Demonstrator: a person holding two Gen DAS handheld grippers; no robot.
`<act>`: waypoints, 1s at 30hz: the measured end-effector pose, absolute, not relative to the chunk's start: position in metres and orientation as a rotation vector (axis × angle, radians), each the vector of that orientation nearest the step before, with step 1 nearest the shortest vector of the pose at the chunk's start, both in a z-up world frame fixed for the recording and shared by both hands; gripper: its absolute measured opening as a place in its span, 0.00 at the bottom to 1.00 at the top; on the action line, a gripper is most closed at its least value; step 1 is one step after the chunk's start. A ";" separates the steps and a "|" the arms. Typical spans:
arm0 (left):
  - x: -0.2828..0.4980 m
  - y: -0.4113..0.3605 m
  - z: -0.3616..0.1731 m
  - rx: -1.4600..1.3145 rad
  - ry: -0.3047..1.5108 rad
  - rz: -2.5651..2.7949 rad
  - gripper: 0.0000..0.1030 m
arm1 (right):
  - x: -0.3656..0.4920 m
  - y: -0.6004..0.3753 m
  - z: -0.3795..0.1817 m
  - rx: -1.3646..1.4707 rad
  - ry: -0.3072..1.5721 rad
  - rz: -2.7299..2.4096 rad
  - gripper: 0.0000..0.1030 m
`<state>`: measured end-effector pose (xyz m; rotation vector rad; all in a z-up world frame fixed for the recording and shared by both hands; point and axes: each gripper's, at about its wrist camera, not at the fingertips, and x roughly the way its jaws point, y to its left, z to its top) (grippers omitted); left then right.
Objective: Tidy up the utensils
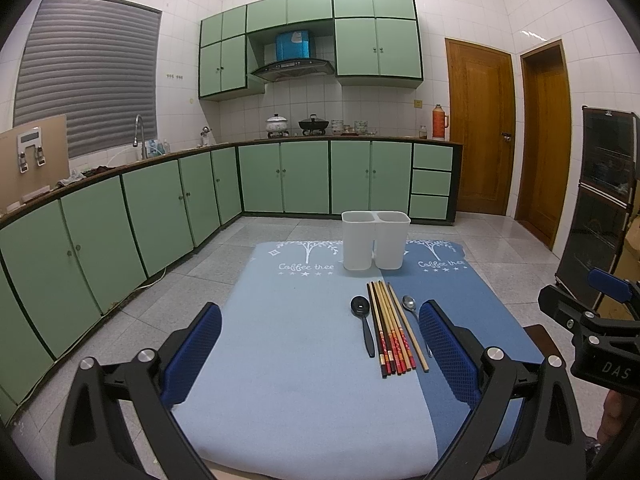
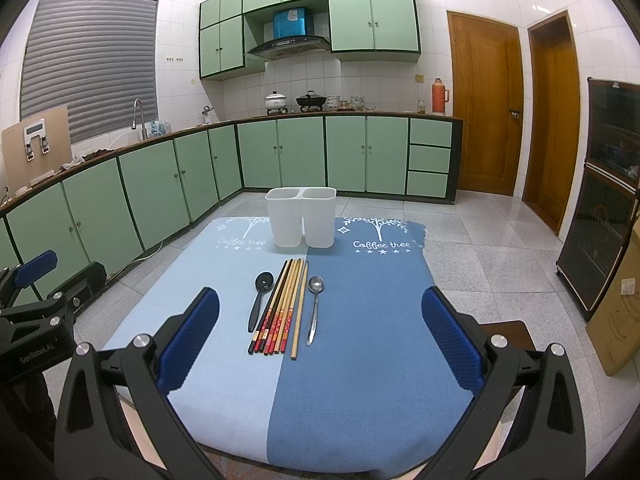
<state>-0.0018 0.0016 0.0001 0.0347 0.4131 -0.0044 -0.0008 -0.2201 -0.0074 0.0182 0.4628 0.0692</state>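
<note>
A white two-compartment holder (image 1: 375,245) (image 2: 302,222) stands empty at the far end of a blue mat. In front of it lie a bundle of chopsticks (image 1: 392,330) (image 2: 282,308), a black spoon (image 1: 363,322) (image 2: 260,298) on their left and a metal spoon (image 1: 412,306) (image 2: 314,308) on their right. My left gripper (image 1: 320,344) is open and empty above the mat's near half, left of the utensils. My right gripper (image 2: 320,340) is open and empty, just short of the utensils.
The two-tone blue mat (image 1: 288,352) (image 2: 372,320) covers a small table. Green kitchen cabinets (image 1: 160,208) run along the left and back. A dark glass cabinet (image 2: 608,200) and a cardboard box (image 2: 620,312) stand at the right. The other gripper shows at each view's edge (image 1: 592,328) (image 2: 36,320).
</note>
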 end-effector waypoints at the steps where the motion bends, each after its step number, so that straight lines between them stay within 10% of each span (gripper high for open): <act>1: -0.002 0.002 0.001 0.034 0.413 -0.004 0.94 | -0.001 -0.220 -0.007 0.018 0.463 0.069 0.95; 30: 0.007 0.011 0.001 0.046 0.430 0.014 0.94 | 0.014 -0.222 -0.013 0.030 0.494 0.055 0.95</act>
